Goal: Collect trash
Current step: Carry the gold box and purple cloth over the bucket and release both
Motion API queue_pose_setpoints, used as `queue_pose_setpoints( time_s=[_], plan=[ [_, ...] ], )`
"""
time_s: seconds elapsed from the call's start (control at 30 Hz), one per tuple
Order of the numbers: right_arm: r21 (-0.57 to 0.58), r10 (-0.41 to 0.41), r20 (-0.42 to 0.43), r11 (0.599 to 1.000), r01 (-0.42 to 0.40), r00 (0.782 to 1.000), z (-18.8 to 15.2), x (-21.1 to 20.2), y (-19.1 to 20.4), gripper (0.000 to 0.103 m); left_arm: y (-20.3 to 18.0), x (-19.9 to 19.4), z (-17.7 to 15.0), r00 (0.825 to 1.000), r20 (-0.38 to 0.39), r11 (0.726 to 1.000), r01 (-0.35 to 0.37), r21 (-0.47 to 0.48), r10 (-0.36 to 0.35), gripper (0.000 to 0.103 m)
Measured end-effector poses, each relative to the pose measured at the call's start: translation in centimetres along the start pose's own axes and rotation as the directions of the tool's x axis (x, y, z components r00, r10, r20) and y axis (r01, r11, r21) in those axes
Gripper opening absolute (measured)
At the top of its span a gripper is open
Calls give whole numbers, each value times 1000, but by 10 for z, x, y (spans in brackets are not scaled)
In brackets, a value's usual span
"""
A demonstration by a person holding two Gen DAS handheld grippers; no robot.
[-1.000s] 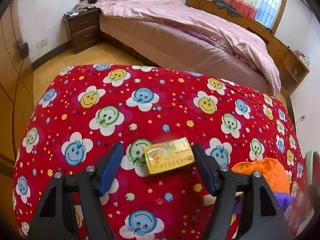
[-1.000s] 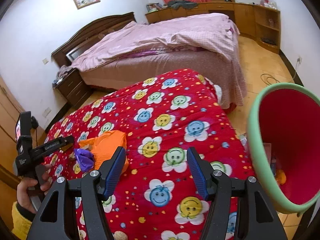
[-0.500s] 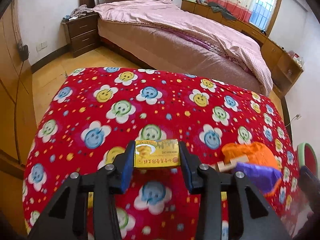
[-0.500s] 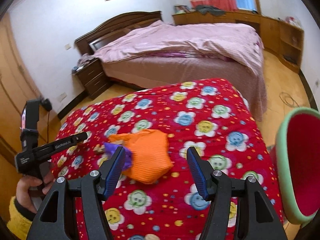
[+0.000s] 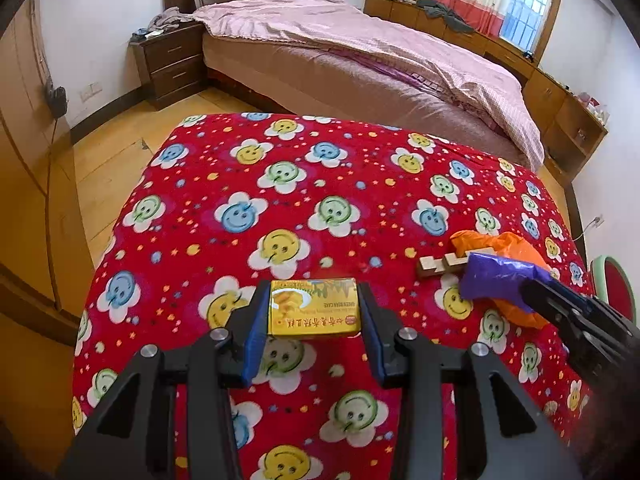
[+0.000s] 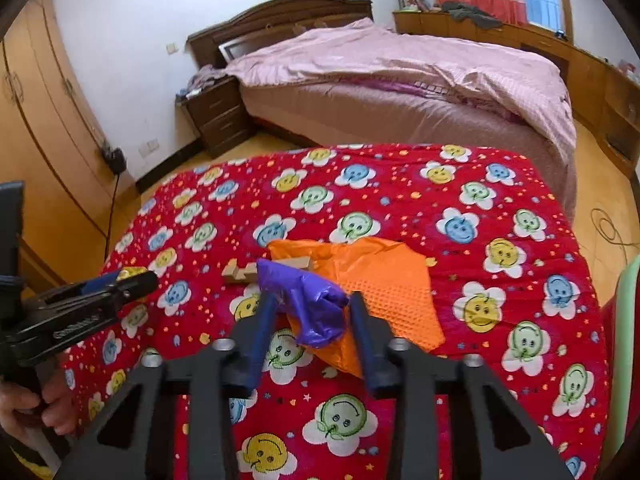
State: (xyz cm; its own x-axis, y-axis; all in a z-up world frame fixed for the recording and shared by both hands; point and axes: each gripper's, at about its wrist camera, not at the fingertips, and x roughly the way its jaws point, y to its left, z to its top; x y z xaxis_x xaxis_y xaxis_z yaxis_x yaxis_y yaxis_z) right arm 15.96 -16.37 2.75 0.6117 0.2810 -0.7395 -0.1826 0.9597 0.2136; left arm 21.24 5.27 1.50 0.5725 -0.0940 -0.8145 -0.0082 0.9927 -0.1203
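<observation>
Change since earlier: both grippers moved from open to closed. The left gripper (image 5: 314,316) went from straddling the yellow box (image 5: 315,307) to clamping it; the right gripper (image 6: 310,318) swung from the bin side to the purple bag (image 6: 306,302), and its jaws have just been closing around it.

Left wrist view, grip: blue pads press the short ends of the box, so it sits square and level between them. The box looks lifted clear of the red blanket (image 5: 240,168), though I cannot be sure.

Left wrist view, surroundings: to the right lie a small wooden piece (image 5: 434,264), the purple bag (image 5: 496,278) and an orange bag (image 5: 516,246) beneath it. The right gripper's dark body reaches into the purple bag from the lower right. The bin (image 5: 618,286) shows only as a green-rimmed red sliver at the far right.

Right wrist view, grip: fingers clench the crumpled purple bag, which bulges between them. It rests on the orange bag (image 6: 384,280); the wooden piece (image 6: 240,270) is just behind.

Right wrist view, other hand: the left gripper (image 6: 128,280) shows at the left edge, held by a hand (image 6: 24,408).

Right wrist view, bin: its green rim (image 6: 626,320) is at the right edge, near the blanket, a short carry for both pieces.

Judgement: pickup looks done for both; dropping in the bin remains.
</observation>
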Motion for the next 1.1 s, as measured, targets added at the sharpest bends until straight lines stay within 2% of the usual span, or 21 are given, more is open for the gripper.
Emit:
queue_pose_setpoints(
  time_s=[0.07, 0.27, 0.67, 1.1],
  plan=[
    [-10, -1, 6, 1000, 1, 1000, -2, -1, 2, 19, 2, -1, -2, 1000, -2, 1000, -3, -4, 3, 42],
    [-21, 27, 38, 999, -27, 999, -6, -13, 5, 14, 1, -5, -8, 1000, 1, 1000, 0, -1, 0, 42],
    [-22, 25, 153, 1000, -22, 988, -15, -74, 3, 13, -19, -31, -15, 999, 31, 999, 30, 30, -31, 42],
    [82, -47, 265, 996, 27, 963, -36, -143, -35, 13, -69, -68, -24, 991, 80, 990, 97, 106, -105, 42]
  ],
)
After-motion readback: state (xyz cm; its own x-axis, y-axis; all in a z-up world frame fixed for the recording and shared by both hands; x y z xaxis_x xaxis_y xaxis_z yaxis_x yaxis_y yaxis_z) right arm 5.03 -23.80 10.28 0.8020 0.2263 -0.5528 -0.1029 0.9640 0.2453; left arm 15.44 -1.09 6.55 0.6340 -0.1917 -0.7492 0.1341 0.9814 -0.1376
